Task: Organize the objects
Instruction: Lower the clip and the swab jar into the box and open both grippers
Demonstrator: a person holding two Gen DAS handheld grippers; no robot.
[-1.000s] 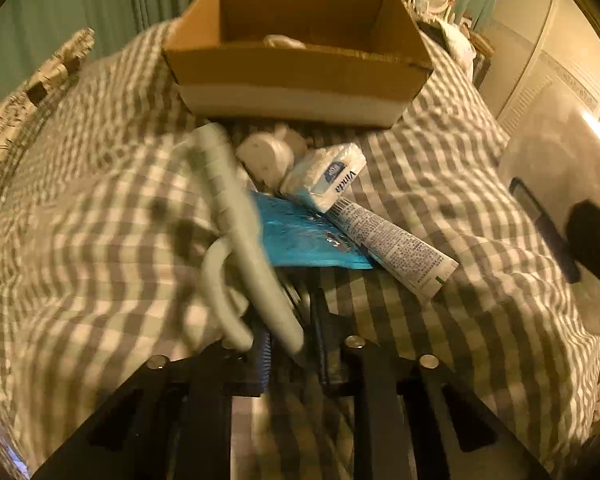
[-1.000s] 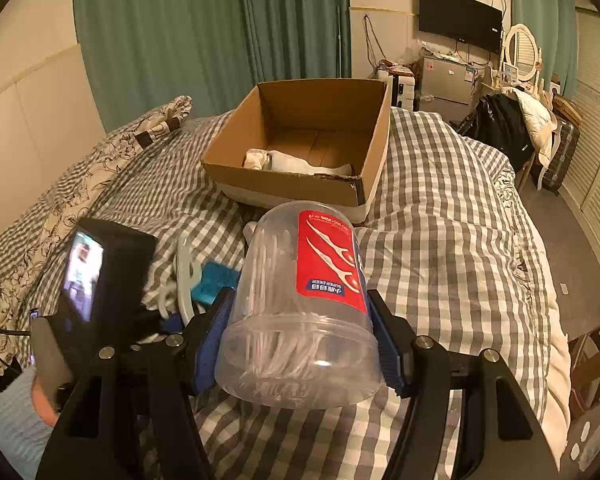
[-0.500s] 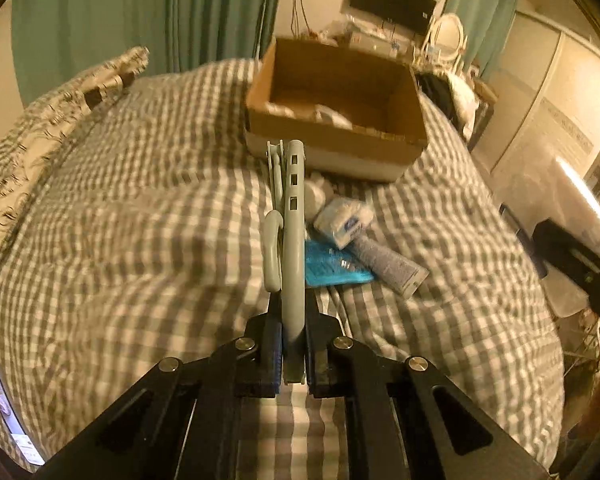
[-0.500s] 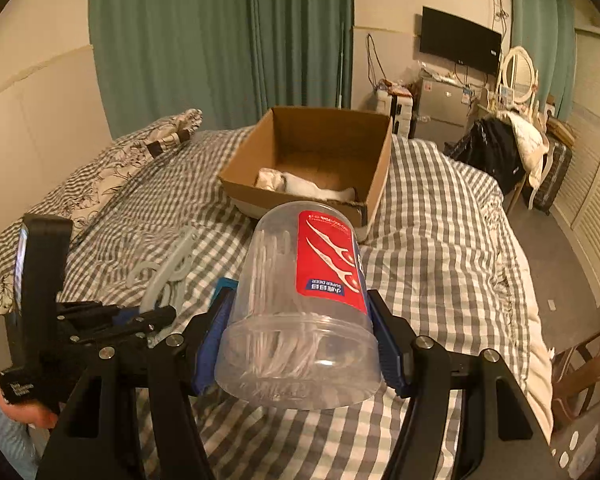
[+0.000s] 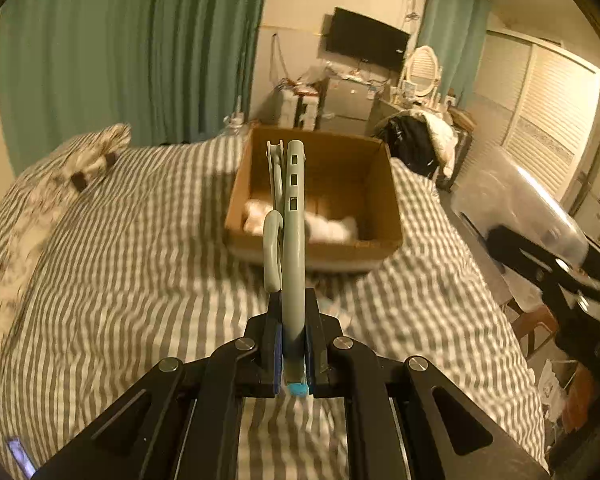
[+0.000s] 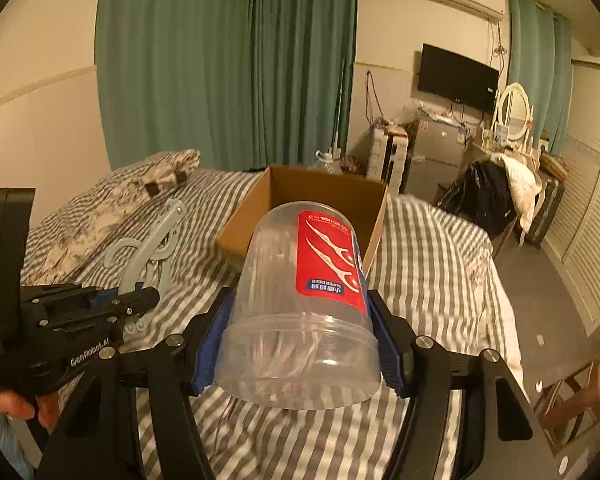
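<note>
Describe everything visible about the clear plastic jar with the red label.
The clear plastic jar is a see-through cylinder, seemingly thin plastic, with a red label printed with white pick shapes. Thin pale sticks lie loose inside. It is clamped sideways between the blue pads of the right hand-held gripper, above the striped bedding, pointing toward the cardboard box.

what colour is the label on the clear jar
Red with white drawings, on the jar held in the right tool; clearest in the right wrist view.

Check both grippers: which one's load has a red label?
The right gripper: its fingers clamp a clear plastic jar bearing a red label. The left gripper holds a plain grey-green folding hanger, no label.
</note>
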